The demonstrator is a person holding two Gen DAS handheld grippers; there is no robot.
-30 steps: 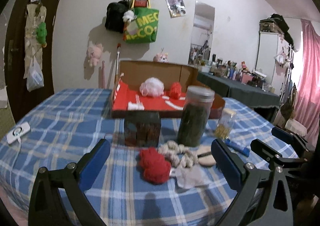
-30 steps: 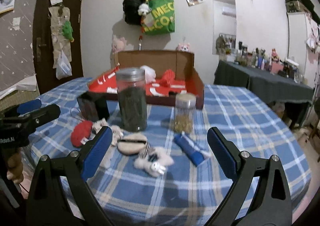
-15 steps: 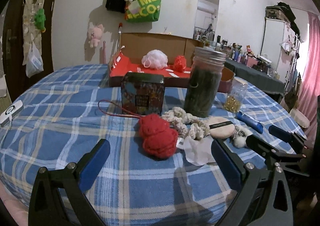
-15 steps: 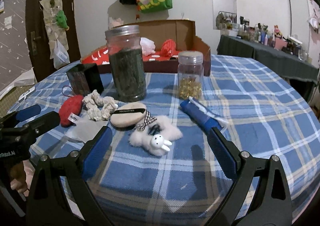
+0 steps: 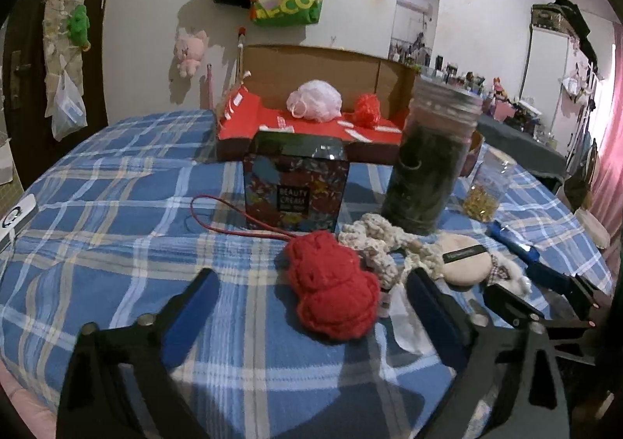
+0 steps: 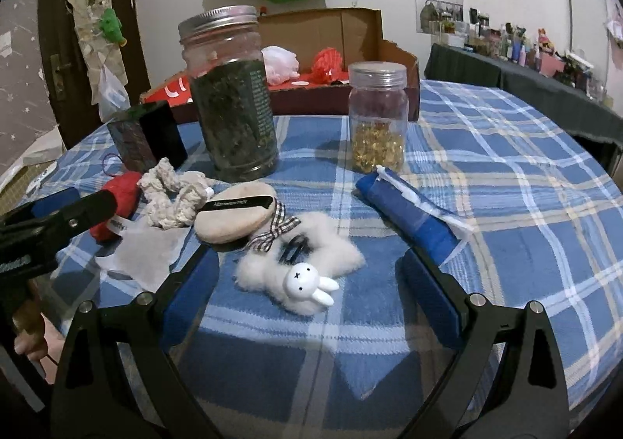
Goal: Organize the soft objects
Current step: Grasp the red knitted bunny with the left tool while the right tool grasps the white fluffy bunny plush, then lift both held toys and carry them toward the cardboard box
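Left wrist view: left gripper [image 5: 307,308] low over the plaid-covered worktop [image 5: 117,213], jaws wide apart but closing, pads not yet touching anything; red knitted ball [image 5: 331,287] lies ahead between them, nearer the right-hand finger. Just behind it a cream crocheted scrunchie [image 5: 383,246], then a beige powder puff [image 5: 463,258]. Patterned beauty-cream box [image 5: 296,186] and tall dark-filled jar [image 5: 432,162] stand further back; beyond them an open cardboard box [image 5: 311,69] with red lining holds a pink bath pouf [image 5: 314,101] and a red pouf [image 5: 367,110]. Right wrist view: right gripper [image 6: 309,291] spread wide, nothing gripped; fluffy white rabbit clip [image 6: 301,271] lies between its fingers, apart from both pads. Blue packet [image 6: 409,213] to the right, small jar of yellow capsules [image 6: 375,116] behind it.
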